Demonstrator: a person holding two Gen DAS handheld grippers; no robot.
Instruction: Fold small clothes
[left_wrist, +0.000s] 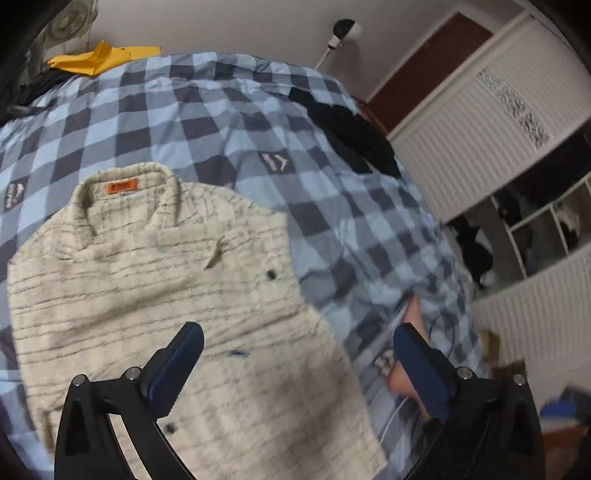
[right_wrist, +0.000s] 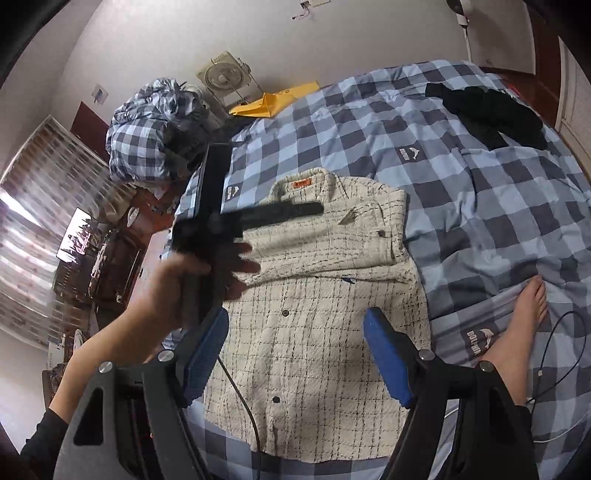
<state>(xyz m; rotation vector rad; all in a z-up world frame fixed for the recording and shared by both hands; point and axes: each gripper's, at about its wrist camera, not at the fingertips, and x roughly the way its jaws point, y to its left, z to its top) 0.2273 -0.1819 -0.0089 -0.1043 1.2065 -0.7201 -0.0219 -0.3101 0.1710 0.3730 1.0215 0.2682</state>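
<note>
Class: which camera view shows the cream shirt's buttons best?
The right wrist view: the shirt lies sharp and whole, with three dark buttons plain. The left wrist view is blurred and cuts off the shirt's lower part, showing only two buttons.

Right wrist view: shirt lies centre frame on bed cover, collar toward top. Dark clothes upper right on cover, well apart from shirt. Envelope top centre at bed's far edge, fan just left of it. Bundle of bedding upper left. Bare foot right of shirt, lower right. Left gripper w/ hand over shirt's left part.
</note>
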